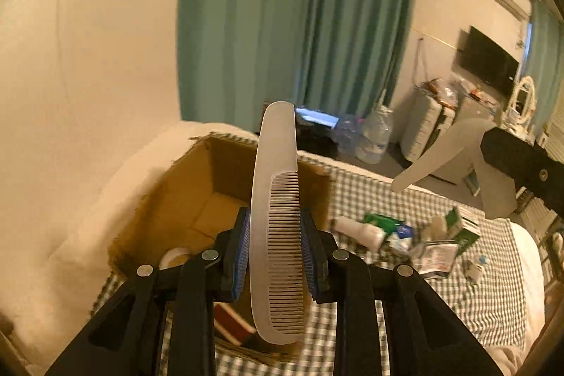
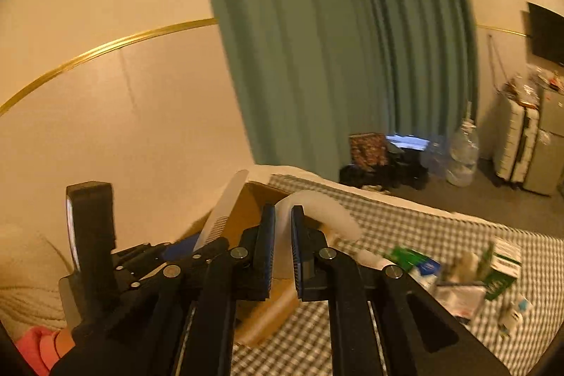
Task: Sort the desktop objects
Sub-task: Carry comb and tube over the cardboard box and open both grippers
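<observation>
Left fingers point(image 1: 275, 256) clamped on comb point(image 1: 273, 199) over box rim point(image 1: 225, 140); right fingers point(image 2: 282, 249) pinching white spray trigger point(image 2: 317, 210).

Right gripper point(image 2: 282, 217) jaws clamped on white spray trigger point(image 2: 317, 210), frame centre; comb point(image 2: 220, 217) over cardboard box point(image 2: 246, 210) at left.

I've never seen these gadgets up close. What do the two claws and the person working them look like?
Both claws, left and right, are black plastic linkages with round silver pivot pins and blue ribbed pads inside the fingers. The person wears a black glove beneath a pink sleeve cuff.
</observation>
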Available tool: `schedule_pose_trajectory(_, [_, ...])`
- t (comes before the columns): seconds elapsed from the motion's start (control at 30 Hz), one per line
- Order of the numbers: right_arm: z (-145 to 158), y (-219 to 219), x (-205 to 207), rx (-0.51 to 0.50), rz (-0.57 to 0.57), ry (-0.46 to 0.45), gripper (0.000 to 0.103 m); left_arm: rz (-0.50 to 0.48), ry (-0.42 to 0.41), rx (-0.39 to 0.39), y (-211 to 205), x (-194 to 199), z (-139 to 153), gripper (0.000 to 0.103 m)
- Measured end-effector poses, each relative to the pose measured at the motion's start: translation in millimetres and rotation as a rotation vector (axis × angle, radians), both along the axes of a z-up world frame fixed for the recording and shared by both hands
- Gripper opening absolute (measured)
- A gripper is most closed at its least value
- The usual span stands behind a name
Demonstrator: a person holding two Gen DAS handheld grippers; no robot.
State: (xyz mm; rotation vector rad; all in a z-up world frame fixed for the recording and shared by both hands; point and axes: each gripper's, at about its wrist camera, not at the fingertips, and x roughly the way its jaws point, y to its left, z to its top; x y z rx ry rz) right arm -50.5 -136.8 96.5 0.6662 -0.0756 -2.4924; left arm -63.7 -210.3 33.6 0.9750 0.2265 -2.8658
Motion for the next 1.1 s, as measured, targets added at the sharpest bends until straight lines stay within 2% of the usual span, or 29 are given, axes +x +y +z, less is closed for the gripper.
schedule_pose_trajectory(0.23, [-27.3,-57.3,-33.6,0.029,0.078,-0.075,0.009,0.051,-0.054,0.008,-37.9,-8.8,-28.5,0.027])
schedule_pose_trajectory(0.47, [-58.5,-89.7,-64.8,0.048,0.105,-0.154,0.009,0.058,-0.128,0.041,-58.2,-10.3,-60.8,0.027])
schedule_pose_trajectory(0.53, [-68.6,-93.2,-71.3,0.032,0.105,-0.196,0.013,0.050,-0.147,0.038,-60.6,-10.1,-68.5,0.028])
schedule_pose_trajectory(0.57, [-72.0,-95.3,-75.4,0.028,0.098,-0.216,0.024,0.050,-0.154,0.038,-61.6,-10.6,-70.8,0.035])
schedule_pose_trajectory(0.6, [-77.0,-95.0,-79.6,0.021,0.077,-0.246,0.038,0.049,-0.166,0.034,-63.5,-11.5,-73.8,0.063])
schedule_pose_trajectory(0.63, [-78.6,-94.3,-80.1,0.014,0.059,-0.254,0.068,0.055,-0.179,0.024,-63.5,-11.6,-75.2,0.081])
schedule_pose_trajectory(0.67, [-79.7,-92.2,-80.1,0.004,0.038,-0.256,0.075,0.068,-0.191,0.009,-64.2,-10.8,-76.2,0.103])
schedule_pose_trajectory(0.8, [-76.1,-83.1,-86.6,0.004,0.001,-0.268,0.075,0.065,-0.164,-0.028,-65.0,-3.5,-73.7,0.103])
schedule_pose_trajectory(0.9, [-69.9,-70.8,-84.1,0.011,-0.037,-0.253,0.075,0.059,-0.159,-0.022,-62.7,-0.9,-69.5,0.103])
schedule_pose_trajectory(1.1, [-54.6,-21.9,-60.4,0.049,-0.145,-0.176,0.075,0.019,-0.126,-0.045,-41.2,8.5,-53.5,0.103])
